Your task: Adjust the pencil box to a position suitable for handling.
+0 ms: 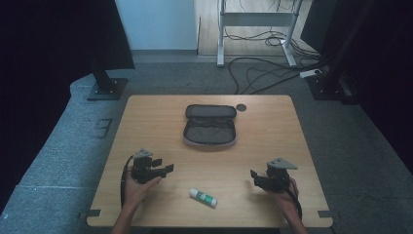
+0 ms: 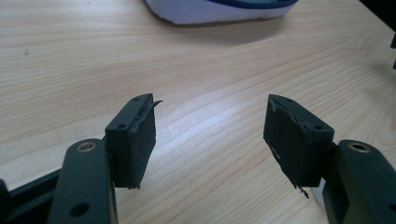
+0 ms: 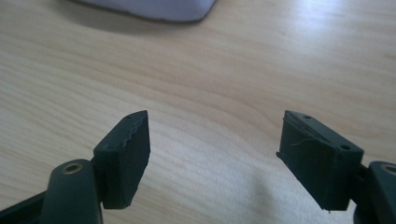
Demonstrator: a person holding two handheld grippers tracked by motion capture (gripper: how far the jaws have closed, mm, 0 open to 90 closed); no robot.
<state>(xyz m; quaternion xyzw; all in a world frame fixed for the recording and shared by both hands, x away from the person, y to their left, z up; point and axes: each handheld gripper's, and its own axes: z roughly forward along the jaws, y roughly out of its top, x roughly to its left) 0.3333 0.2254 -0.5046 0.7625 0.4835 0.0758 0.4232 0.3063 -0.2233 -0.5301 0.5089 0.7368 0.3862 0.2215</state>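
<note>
Two grippers are held low over a wooden table, both with the jaws apart and nothing between them.

At the left of the high view, the left gripper is held in the left hand near the front left part of the table, and its jaws are seen wide apart over bare wood in the left gripper view. Between the two hands, close to the front edge, a white glue stick (with a green label) is laid on its side, apart from both grippers. Farther back, in the middle of the table, a grey pencil case is lying unzipped and spread flat, and a small dark round spot is seen just beside its right far corner. At the right, the right gripper is held in the right hand, its jaws also spread with only the table between them in the right gripper view.
</note>
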